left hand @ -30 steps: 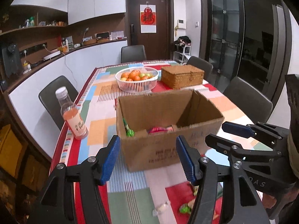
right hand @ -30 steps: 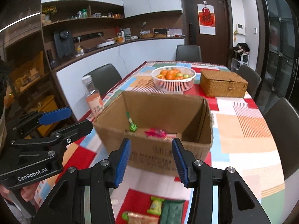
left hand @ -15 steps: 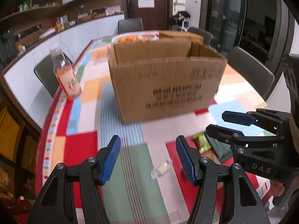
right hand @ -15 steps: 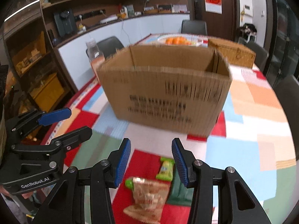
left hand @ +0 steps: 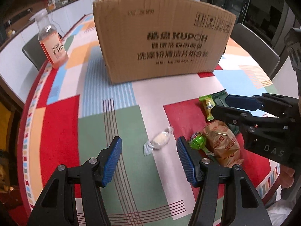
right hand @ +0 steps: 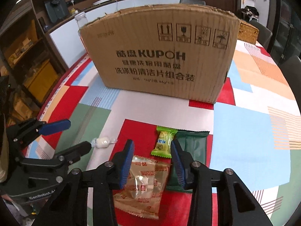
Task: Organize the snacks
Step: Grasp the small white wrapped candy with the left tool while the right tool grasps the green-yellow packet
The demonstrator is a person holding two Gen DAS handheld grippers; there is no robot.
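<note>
Five loose snacks are seen on the desk in front of the cardboard box, so much of the sorting is judged still to be done. What the box already holds cannot be told, since only its closed front wall is shown.

A white wrapped candy lies just ahead of the left gripper, whose jaws are spread wide with nothing between them. To its right a green lollipop rests against a brown biscuit packet. Beyond these, a small green-and-yellow bar lies beside a dark green packet.

The right gripper is held low over the biscuit packet, its jaws likewise released and empty, with the small bar just ahead of them. A pickup by either gripper is judged to be the next step, followed by a drop into the box.

The desk is covered by a cloth in red, green, blue and orange blocks. A bottle of pink drink stands at the left edge. A wicker basket is partly seen behind the box. Dark chairs, white cabinets and wooden shelving are seen around the room.
</note>
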